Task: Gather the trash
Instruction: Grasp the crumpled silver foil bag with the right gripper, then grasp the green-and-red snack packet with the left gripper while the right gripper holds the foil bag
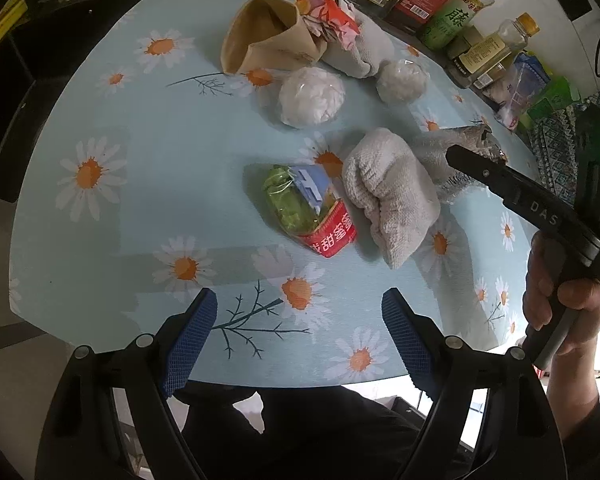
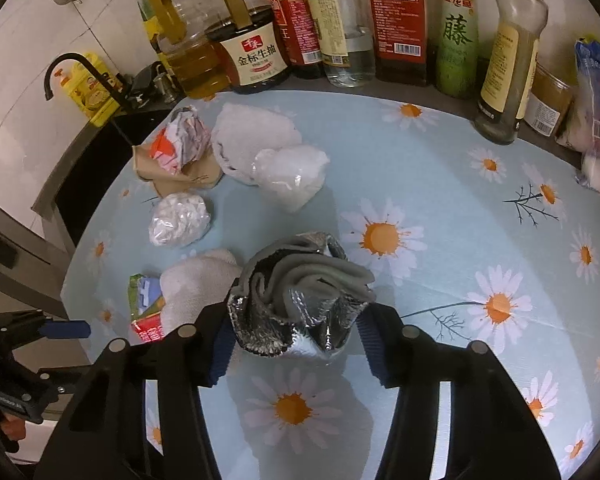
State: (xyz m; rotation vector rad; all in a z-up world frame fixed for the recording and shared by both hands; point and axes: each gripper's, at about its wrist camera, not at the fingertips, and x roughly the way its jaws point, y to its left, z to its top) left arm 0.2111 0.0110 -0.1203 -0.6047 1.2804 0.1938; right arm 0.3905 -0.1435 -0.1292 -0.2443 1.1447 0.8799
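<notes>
Right gripper [image 2: 296,340] fingers pinching crumpled silver-foil-and-grey-cloth wad [image 2: 300,300], lower centre; shallow hold, could slip. Left gripper [image 1: 300,340] fingers wide, empty.

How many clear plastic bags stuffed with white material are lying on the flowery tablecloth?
2: one bag beside the brown paper bag, the other bag leaning against the white towel farther back. None seems hidden.

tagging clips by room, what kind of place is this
Most likely a home kitchen: a black faucet at a sink edge, cooking oil and soy sauce bottles lined up behind a daisy-print tablecloth.
</notes>
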